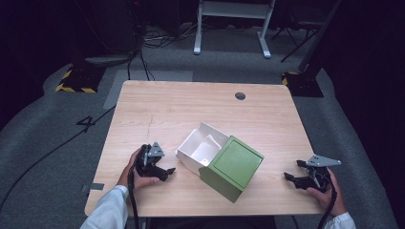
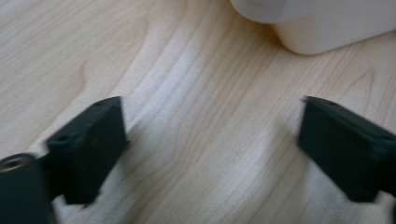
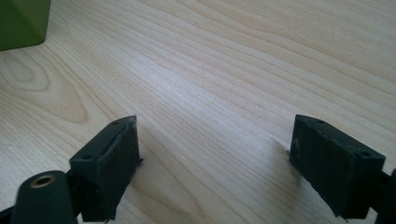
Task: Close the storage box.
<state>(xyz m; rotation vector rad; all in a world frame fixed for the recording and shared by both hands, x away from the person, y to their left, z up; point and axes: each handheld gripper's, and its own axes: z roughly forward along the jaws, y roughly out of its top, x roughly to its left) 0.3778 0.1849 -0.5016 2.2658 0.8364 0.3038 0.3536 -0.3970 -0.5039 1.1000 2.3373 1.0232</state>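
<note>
**Both tools at rest beside the box**

Left tool (image 1: 165, 168), jaws spread wide and empty, lies on the wooden surface (image 1: 162, 105) just left of the white tray (image 1: 200, 145). The tray sticks out of a green box (image 1: 233, 167) at centre. Right tool (image 1: 292, 171), likewise agape and empty, rests apart from the box.

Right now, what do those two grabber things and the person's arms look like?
Both are black. The left gripper and the right gripper each have two chunky, blocky jaws and a grey three-cornered plate on top. A black cable trails back from the left one, beside a white sleeve. A bit of white cuff shows at the other wrist.
</note>
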